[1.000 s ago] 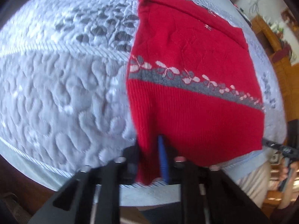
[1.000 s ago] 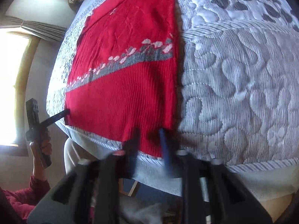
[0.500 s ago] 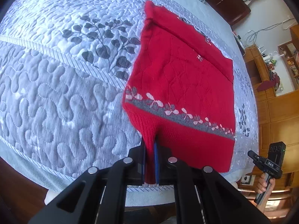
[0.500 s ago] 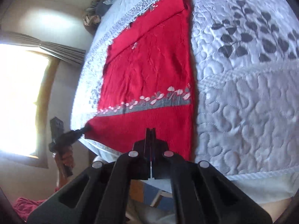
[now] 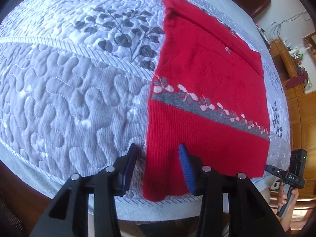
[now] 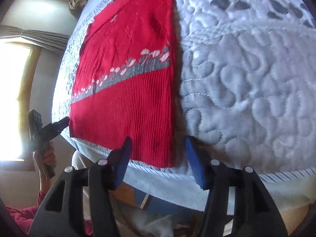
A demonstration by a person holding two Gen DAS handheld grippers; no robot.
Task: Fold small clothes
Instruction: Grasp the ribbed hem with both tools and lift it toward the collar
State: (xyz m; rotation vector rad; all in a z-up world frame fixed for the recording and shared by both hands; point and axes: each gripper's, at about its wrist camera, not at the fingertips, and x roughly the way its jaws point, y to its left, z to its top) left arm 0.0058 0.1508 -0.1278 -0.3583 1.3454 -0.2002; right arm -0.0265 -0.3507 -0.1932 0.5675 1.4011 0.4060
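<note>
Knitwear, a small red sweater (image 5: 207, 90), is lying flat on the quilted bedspread (image 5: 69, 90), its hem corners falling between the spread fingers of each tool. Left gripper (image 5: 158, 167) is gaping wide over one hem corner; right gripper (image 6: 158, 158) is gaping likewise over the other, neither pinching cloth, probably lining up a lengthwise fold. Beyond the fingers nothing is blocking; a wooden cabinet (image 5: 296, 90) is standing aside.
</note>
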